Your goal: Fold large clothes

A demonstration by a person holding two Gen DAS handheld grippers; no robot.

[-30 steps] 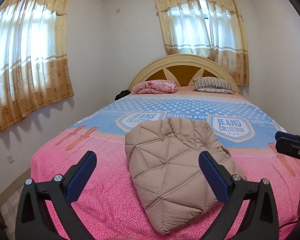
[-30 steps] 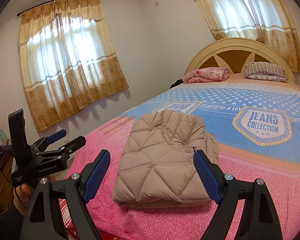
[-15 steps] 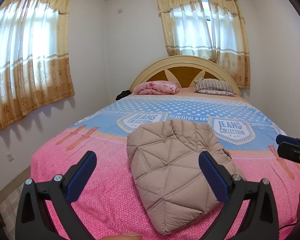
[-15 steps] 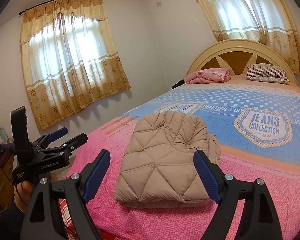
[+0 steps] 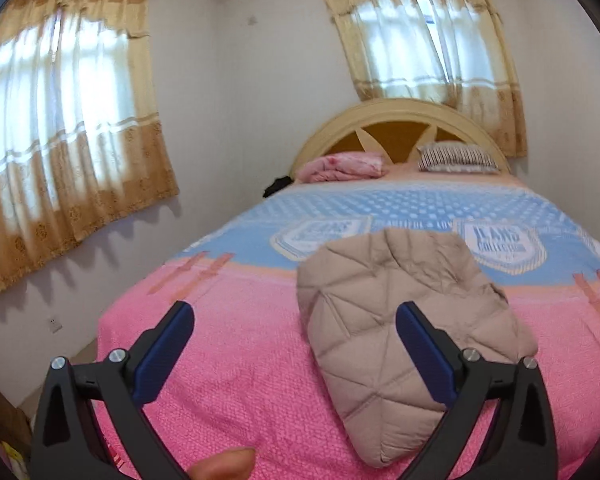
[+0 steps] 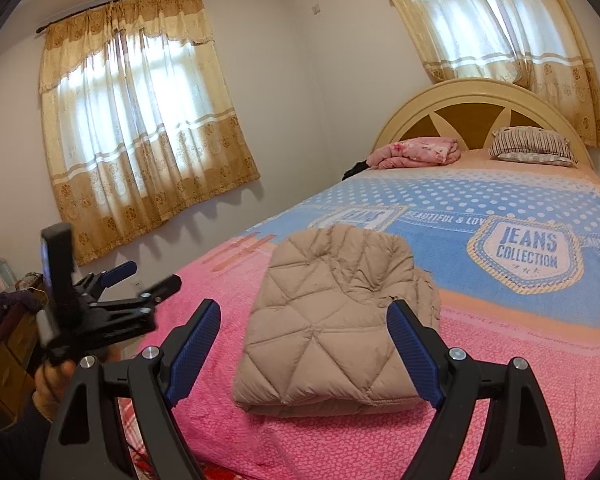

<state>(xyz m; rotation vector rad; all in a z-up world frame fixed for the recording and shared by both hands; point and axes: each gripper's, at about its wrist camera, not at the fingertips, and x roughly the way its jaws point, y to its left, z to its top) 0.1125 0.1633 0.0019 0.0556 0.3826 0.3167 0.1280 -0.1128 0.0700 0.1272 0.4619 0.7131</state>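
1. The left gripper (image 5: 294, 322) hangs over the near pink end of the bedspread (image 5: 236, 344), jaws spread wide and holding nothing.
2. The folded beige quilted jacket (image 6: 336, 316) lies on the bedspread, near the foot of the bed.
3. The right gripper (image 6: 304, 322) is wide apart too, empty, above the jacket's near edge.

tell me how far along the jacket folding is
Done: the beige quilted jacket lies folded into a compact bundle on the pink end of the bedspread. In hand: nothing; the left gripper and right gripper are both open and off the jacket. Left: apparently nothing, as no other unfolded large garment shows on the bedspread.
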